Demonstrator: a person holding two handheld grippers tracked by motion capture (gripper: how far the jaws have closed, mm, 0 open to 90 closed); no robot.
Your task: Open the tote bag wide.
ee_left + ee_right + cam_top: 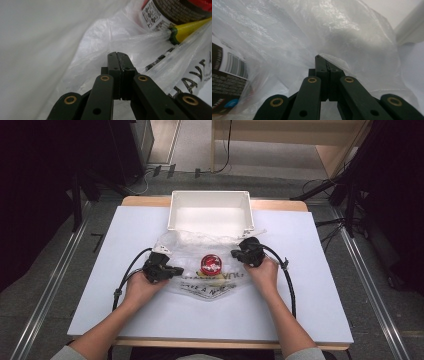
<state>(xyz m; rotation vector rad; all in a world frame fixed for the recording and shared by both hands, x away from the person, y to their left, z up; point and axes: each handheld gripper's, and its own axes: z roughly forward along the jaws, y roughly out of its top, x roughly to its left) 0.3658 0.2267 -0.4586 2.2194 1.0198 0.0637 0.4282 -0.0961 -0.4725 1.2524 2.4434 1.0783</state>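
grey carpet floor (45, 285), wooden furniture (280, 135) behind, dark curtains (30, 195) at sides

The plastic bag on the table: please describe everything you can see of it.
The plastic bag is thin, clear and crinkled, with dark printed letters. It lies flat on the white table, its far end against the white bin. Inside are a red-topped can and something yellow. The left gripper and right gripper, jaws closed, pinch its film at either side.
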